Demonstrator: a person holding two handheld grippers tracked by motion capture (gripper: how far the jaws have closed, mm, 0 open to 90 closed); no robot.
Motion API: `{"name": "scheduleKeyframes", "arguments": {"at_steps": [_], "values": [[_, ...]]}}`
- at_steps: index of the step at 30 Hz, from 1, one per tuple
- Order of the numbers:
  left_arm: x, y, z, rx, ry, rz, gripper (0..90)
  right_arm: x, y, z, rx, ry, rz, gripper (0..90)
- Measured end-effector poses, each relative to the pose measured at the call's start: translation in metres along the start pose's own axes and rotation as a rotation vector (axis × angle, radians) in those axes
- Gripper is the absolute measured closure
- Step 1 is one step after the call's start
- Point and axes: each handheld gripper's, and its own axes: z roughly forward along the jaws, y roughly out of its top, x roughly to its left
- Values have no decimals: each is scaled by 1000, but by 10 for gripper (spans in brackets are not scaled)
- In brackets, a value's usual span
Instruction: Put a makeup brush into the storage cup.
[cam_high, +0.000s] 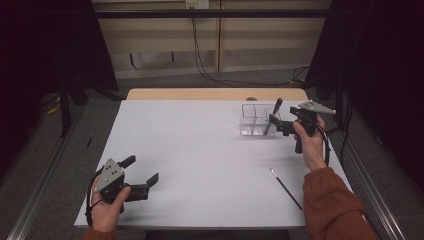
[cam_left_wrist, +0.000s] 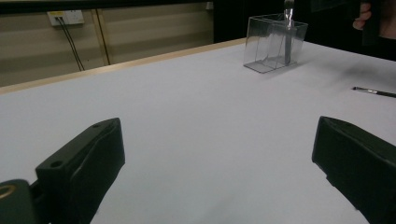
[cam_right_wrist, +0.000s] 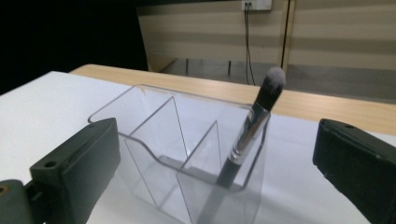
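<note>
Brush work on the white tabletop (cam_high: 200, 150) is laid out as follows, taken from left to right in the high view. At the near left corner the left tool (cam_high: 146, 172) is held low by the person's left hand (cam_high: 107, 205), its grey three-cornered plate on top. Its jaws stand wide apart with nothing between them, and the left gripper view shows bare white surface between the two black jaws. The middle of the tabletop carries nothing.

Toward the far right stands a clear organizer (cam_high: 255, 120) with several compartments, near the far wooden edge. A makeup brush (cam_high: 274, 116) stands in its rightmost compartment, leaning so that the bristle head rises above the rim; in the right gripper view the makeup brush (cam_right_wrist: 247, 135) rests its metal ferrule against the wall of the clear organizer (cam_right_wrist: 154, 140), dark bristles with a pale tip uppermost.

Just right of the organizer is the right tool (cam_high: 278, 124), held in the person's right hand (cam_high: 310, 140), which comes out of an orange sleeve (cam_high: 332, 205). Its jaws are spread open, facing the organizer and gripping nothing, apart from the brush.

Nearer the person, a thin second brush (cam_high: 286, 188) lies flat on the tabletop, angled, just left of the sleeve.
</note>
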Motion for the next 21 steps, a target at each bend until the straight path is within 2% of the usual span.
{"name": "scheduleKeyframes", "arguments": {"at_steps": [6,21], "values": [[0,1,-1,-4,-2,2,29,6,0,-13,-10,4,-35,0],[2,0,-1,-2,-3,-4,30,18,-14,-42,-38,29,-18,0]]}}
